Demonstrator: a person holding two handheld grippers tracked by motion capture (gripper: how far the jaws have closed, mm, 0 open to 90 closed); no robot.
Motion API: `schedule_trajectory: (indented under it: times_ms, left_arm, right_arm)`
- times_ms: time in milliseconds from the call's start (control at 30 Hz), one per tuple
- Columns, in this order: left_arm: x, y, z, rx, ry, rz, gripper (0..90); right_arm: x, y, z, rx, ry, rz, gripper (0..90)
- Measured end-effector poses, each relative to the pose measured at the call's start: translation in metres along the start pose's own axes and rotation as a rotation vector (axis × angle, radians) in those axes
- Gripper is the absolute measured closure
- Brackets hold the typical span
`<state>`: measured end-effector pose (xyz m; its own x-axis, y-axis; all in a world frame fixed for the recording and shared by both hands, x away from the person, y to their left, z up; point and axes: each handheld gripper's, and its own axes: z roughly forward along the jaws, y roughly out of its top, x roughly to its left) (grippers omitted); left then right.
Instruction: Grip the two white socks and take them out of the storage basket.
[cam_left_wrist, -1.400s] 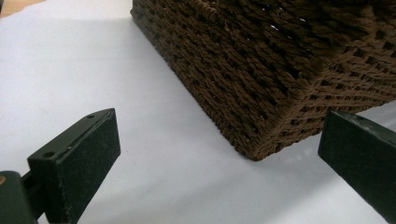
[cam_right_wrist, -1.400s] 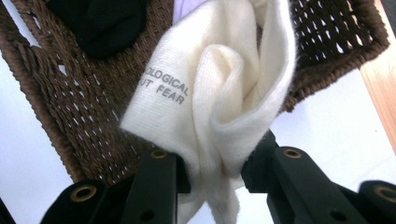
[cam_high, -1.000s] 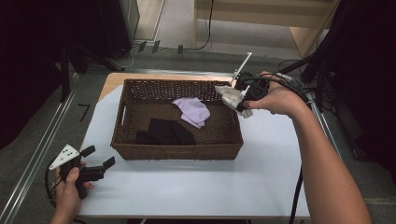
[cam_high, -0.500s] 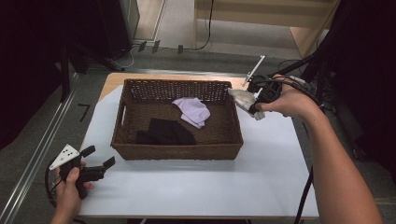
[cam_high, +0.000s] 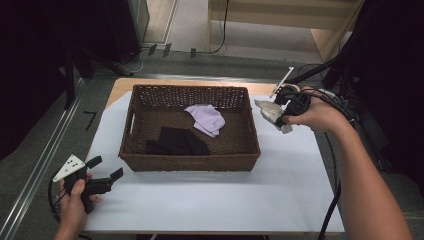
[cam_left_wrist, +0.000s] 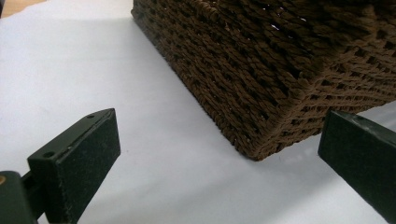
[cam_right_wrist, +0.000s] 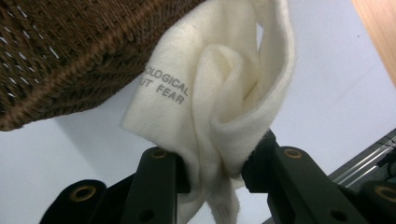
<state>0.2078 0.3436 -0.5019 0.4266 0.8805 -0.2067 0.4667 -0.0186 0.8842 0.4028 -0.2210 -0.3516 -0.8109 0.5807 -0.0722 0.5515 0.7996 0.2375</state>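
A brown wicker basket (cam_high: 190, 162) stands on the white table sheet; inside lie a lilac cloth (cam_high: 206, 119) and a black cloth (cam_high: 177, 141). My right gripper (cam_high: 281, 114) hangs just past the basket's right rim, shut on a cream sock (cam_high: 269, 111). In the right gripper view the sock (cam_right_wrist: 219, 93), with grey printed letters, is bunched between the pads of that gripper (cam_right_wrist: 215, 172), next to the basket wall (cam_right_wrist: 60, 51). My left gripper (cam_high: 106, 168) rests open at the table's front left. Between its jaws (cam_left_wrist: 219, 158) is only bare sheet, with the basket corner (cam_left_wrist: 261, 70) ahead.
The white sheet (cam_high: 210, 200) has free room in front of the basket and to its right. A strip of wooden tabletop (cam_high: 125, 85) shows behind the basket. Dark cables (cam_high: 332, 165) trail from the right hand along the table's right edge.
The right hand has carried the cream sock to the right and slightly down, from over the basket's right rim to beside it. The left hand has stayed put.
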Motion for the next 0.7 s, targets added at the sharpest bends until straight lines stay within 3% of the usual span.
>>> schedule_trajectory:
  times_ms: [700]
  left_arm:
    - [0.000,0.000,0.000,-0.002,0.002,-0.004,0.0]
  right_arm:
    - [-0.008,-0.031,0.064,0.078,0.006,0.070,69.6]
